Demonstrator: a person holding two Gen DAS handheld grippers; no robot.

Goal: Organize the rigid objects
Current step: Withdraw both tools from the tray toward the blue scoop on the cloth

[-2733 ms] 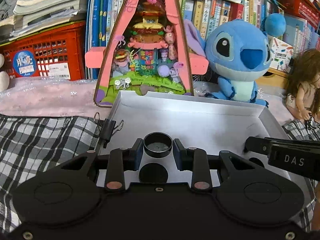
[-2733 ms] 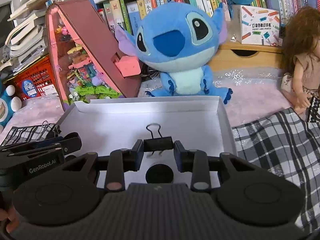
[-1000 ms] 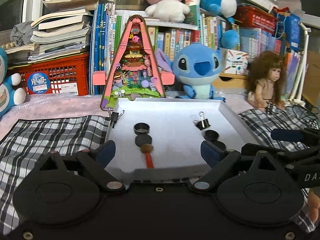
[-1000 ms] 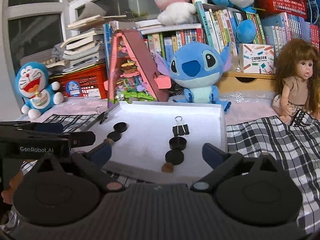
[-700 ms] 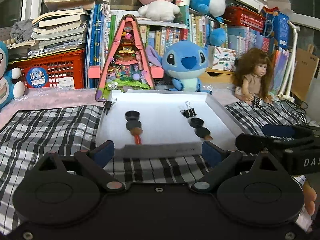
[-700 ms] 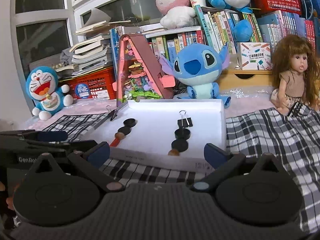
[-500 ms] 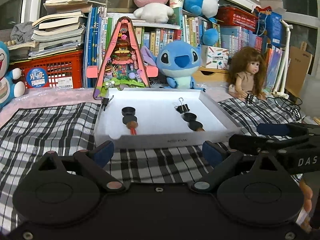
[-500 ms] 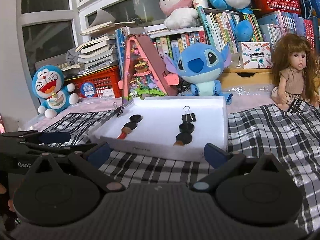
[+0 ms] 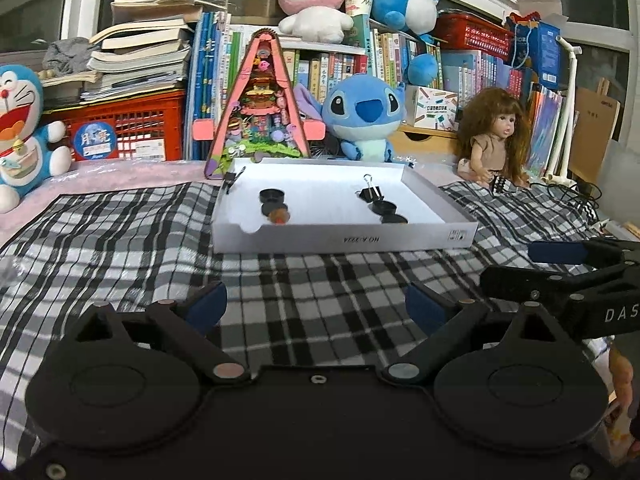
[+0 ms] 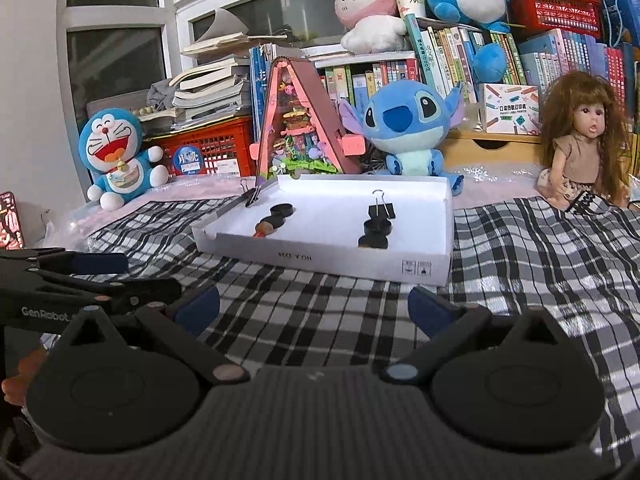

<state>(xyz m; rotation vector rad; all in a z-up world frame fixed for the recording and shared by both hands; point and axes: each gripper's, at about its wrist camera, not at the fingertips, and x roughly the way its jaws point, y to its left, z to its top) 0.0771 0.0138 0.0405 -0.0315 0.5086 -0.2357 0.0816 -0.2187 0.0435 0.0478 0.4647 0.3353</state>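
A shallow white box point(image 9: 344, 238) point(image 10: 320, 258) rests on the checked cloth. Inside it are two rows. On the left lie two black round caps point(image 9: 272, 196) point(image 10: 281, 210) and a brown-tipped red stick point(image 9: 279, 218) point(image 10: 262, 228). On the right stand a black binder clip point(image 9: 370, 192) point(image 10: 382, 210) and two more black caps point(image 9: 383, 208) point(image 10: 376, 226). Another binder clip point(image 9: 229, 178) point(image 10: 250, 199) grips the box's far left corner. My left gripper point(image 9: 316, 306) and right gripper point(image 10: 314, 308) are both open, empty and well back from the box.
Beyond the box stand a pink triangular toy house point(image 9: 260, 120), a blue plush point(image 9: 364, 116), a doll point(image 9: 494, 136), a Doraemon plush point(image 10: 116, 152), a red crate point(image 9: 128, 132) and bookshelves. The other gripper shows at the right edge point(image 9: 576, 276) and left edge point(image 10: 72, 280). Checked cloth point(image 9: 312, 280) lies before the box.
Both grippers let go of a cap and a binder clip inside the box, opened wide, and pulled back and up until the whole box came into view.
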